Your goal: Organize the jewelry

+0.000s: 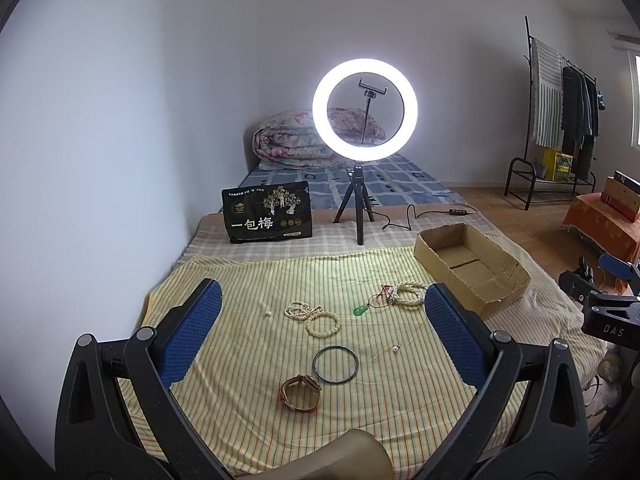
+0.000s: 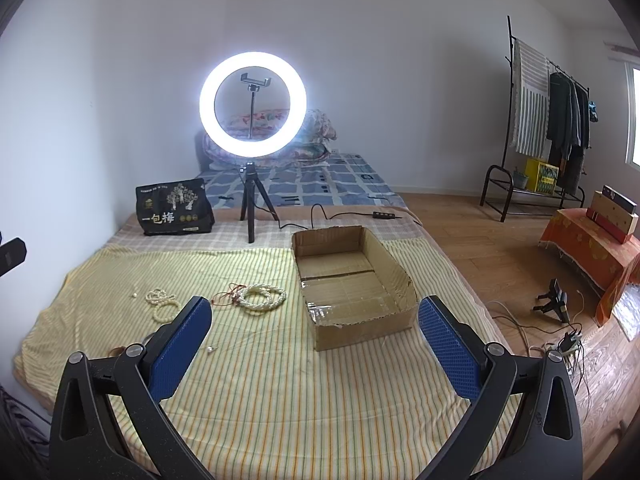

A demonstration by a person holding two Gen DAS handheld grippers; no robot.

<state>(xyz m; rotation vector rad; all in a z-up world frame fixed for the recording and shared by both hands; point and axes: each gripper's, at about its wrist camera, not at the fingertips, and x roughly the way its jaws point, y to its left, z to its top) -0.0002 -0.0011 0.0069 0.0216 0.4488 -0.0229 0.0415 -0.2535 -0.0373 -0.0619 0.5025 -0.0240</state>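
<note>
Left gripper (image 1: 322,312) spread wide and holding nothing above the watch (image 1: 301,393), bangle (image 1: 335,364) and pearls (image 1: 303,311), right gripper (image 2: 315,320) likewise wide before the box (image 2: 394,312), beads (image 2: 262,298) left of box

Empty cardboard box (image 2: 352,280) beside pearl necklaces (image 2: 262,298)

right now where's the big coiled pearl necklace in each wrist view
Left wrist view: the coiled pearl necklace lies right of centre on the striped cloth, beside the left gripper's right finger.
Right wrist view: it lies left of centre, just left of the cardboard box.
Shared landmark: the lit ring light on its tripod, behind the cloth in both views.
</note>
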